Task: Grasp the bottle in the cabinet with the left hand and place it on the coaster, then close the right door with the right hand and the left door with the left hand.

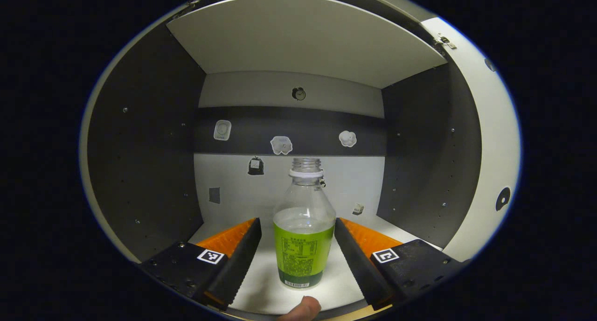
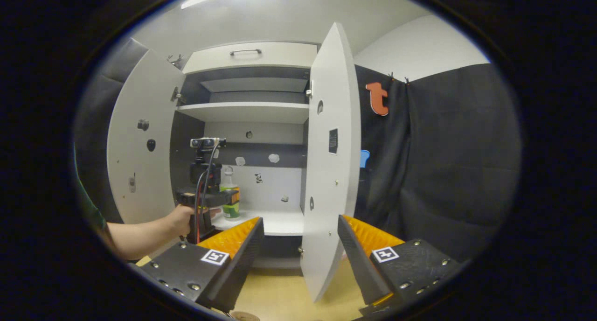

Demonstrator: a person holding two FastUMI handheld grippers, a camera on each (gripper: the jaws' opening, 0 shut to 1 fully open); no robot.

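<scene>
Green-labelled bottle [image 1: 304, 227] stands upright at lower centre of the left gripper view, on the white cabinet shelf [image 1: 261, 293], between the left gripper's [image 1: 297, 258] spread fingers [image 1: 242, 255], touching neither. Lower centre of the right gripper view, the right gripper [image 2: 301, 260] is released, the right door's [image 2: 329, 171] edge between its fingers.

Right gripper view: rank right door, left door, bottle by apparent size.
1. Right door, though it is nearest the camera, so its lead is partly perspective.
2. Left door.
3. Bottle, far smallest, inside the cabinet.
</scene>
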